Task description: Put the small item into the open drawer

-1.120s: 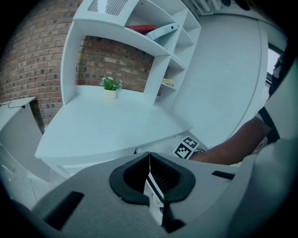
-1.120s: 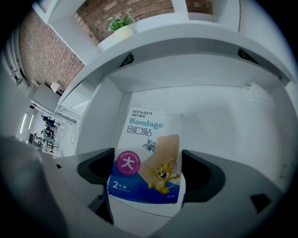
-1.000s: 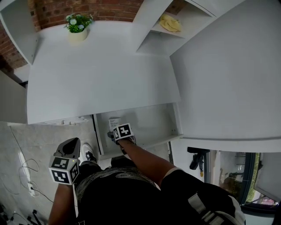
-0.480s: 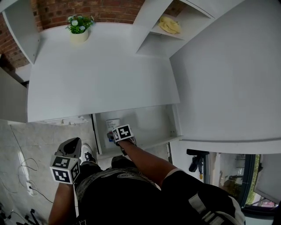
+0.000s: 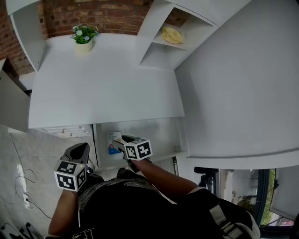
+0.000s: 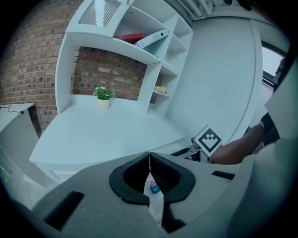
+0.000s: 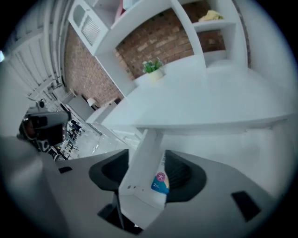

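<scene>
White box (image 5: 113, 139) is hanging lengthwise in the right hand-held gripper (image 5: 122, 141), whose jaws have just been closing on it, over the open drawer (image 5: 154, 135); the left hand-held gripper (image 6: 149, 158), farther off, is pinching a thin packet (image 6: 156, 204).

Desk (image 5: 107, 84) matt white, smooth; wall (image 5: 112, 14) rough brick; box (image 7: 139, 176), packet (image 6: 155, 195) printed paper.

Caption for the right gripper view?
Right gripper, jaws just closed further, clamps a small white box in front of the white desk.

Wht desk (image 5: 107, 88) w/ potted plant (image 5: 84, 37) at back (yellow thing (image 5: 172, 35) on side shelf (image 5: 159, 44)).
</scene>
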{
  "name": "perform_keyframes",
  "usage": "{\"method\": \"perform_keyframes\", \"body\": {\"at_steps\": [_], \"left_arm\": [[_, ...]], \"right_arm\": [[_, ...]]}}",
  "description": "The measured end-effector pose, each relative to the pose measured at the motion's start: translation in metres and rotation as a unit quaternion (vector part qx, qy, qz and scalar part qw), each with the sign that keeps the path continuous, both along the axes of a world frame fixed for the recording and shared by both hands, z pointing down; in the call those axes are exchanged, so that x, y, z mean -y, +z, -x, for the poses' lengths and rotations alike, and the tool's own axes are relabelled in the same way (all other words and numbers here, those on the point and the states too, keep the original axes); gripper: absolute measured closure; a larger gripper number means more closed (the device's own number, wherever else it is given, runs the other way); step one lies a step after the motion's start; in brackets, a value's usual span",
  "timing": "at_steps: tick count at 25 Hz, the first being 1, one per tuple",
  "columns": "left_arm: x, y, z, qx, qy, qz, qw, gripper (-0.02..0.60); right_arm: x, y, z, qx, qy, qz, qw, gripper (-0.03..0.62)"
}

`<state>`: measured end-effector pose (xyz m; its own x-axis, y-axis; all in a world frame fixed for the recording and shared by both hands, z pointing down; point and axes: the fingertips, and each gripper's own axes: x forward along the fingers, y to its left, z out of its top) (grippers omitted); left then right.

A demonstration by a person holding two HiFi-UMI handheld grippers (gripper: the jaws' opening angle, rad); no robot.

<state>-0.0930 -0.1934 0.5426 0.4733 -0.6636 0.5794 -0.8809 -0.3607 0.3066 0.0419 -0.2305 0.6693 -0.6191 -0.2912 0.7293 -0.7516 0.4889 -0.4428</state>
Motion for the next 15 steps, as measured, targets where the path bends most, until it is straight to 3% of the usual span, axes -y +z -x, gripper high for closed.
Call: {"method": "perform_keyframes", "body": {"at_steps": [1, 4, 8, 12, 15], "left_arm": [[0.000, -0.003, -0.005, 0.000, -0.001, -0.004, 1.0000, 0.561], [-0.004, -0.012, -0.023, 0.002, -0.003, -0.014, 0.9999, 0.563], [-0.010, -0.024, -0.042, 0.004, -0.015, -0.029, 0.9995, 0.561], [-0.019, -0.035, -0.053, 0.014, -0.041, -0.052, 0.9977, 0.561], [-0.028, -0.040, -0.060, 0.012, -0.052, -0.059, 0.9968, 0.563]], "right_arm": [[-0.001, -0.017, -0.002, 0.017, -0.005, -0.014, 1.000, 0.382], [-0.008, -0.059, -0.008, 0.068, -0.021, -0.039, 0.997, 0.447], [-0.013, -0.104, -0.017, 0.127, -0.043, -0.080, 0.988, 0.585], [-0.023, -0.124, -0.026, 0.183, -0.070, -0.099, 0.976, 0.589], [-0.035, -0.130, -0.034, 0.196, -0.090, -0.099, 0.972, 0.589]]}}
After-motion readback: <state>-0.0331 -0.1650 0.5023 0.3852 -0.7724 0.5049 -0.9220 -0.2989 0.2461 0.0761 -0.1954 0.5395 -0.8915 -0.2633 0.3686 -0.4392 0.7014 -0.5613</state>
